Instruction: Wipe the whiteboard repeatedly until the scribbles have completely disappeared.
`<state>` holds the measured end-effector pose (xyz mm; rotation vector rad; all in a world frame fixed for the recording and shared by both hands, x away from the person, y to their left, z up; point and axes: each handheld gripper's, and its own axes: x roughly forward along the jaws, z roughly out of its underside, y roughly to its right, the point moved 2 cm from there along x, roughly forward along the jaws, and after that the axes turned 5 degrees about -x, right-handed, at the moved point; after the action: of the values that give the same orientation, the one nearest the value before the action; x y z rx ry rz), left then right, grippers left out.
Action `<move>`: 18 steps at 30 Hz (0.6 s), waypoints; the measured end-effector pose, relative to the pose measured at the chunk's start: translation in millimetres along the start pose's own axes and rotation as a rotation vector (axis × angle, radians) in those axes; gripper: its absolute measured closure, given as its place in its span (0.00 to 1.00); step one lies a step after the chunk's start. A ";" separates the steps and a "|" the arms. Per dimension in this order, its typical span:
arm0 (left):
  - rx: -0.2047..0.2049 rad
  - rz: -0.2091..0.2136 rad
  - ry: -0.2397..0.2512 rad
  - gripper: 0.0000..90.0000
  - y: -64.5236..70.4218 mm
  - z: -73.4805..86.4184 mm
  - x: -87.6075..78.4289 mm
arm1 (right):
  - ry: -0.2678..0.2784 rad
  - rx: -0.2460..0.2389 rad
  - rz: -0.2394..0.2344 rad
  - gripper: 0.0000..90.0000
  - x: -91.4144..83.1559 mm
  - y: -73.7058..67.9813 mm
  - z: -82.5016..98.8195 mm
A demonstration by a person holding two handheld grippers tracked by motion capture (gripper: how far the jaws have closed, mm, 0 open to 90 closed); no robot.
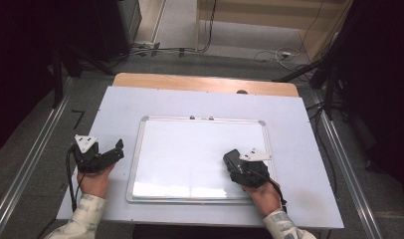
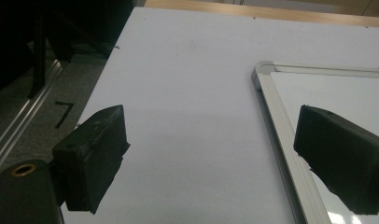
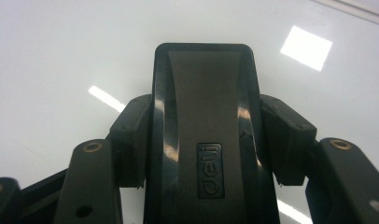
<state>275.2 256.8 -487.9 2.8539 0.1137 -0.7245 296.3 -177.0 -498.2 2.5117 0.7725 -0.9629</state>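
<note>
**A:** What have you got in hand right now?

**B:** My right gripper (image 1: 238, 167) is clamped on a black whiteboard eraser (image 3: 204, 121); both jaws press against its long sides, and I'm holding it down over the right part of the whiteboard (image 1: 190, 149). From the high view I can't tell for sure whether its underside is touching the surface or sitting just above it.

**A:** And your left?

**B:** My left gripper (image 1: 108, 155) has its jaws spread wide with nothing between them. It rests over the white table (image 1: 115, 104), just beside the left edge of the board's aluminium frame (image 2: 276, 126).

**A:** So which step is this?

**B:** I'd judge it's the wiping step, either about to start or nearly finished. The board looks clean to me, with only ceiling-light glare on it and no marks I can make out.

**A:** What does the next move need?

**B:** Keeping the eraser flat and pressing evenly while I sweep it across. If the board starts to slide, my left gripper is close enough to steady the frame.

**A:** Any writing?

**B:** The eraser's back has a moulded "deli" label (image 3: 209, 170), seen sideways in the right gripper view. There's also a dark mark on the floor (image 2: 64, 113) by the table, shaped like a 7.
</note>
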 end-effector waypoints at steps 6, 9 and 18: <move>-0.003 -0.001 0.000 0.11 -0.8 0.2 -1.1 | 0.025 0.030 0.012 0.44 -5.4 5.9 -4.8; -0.005 -0.005 0.004 0.11 -1.9 0.2 -1.2 | 0.032 0.040 0.016 0.44 -6.4 8.9 -6.7; -0.007 -0.006 0.004 0.11 -2.8 0.6 -2.5 | 0.050 0.061 0.026 0.43 -9.7 14.1 -9.5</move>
<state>272.4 259.4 -487.6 2.8498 0.1251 -0.7174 303.5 -187.1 -483.0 2.6001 0.7333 -0.9318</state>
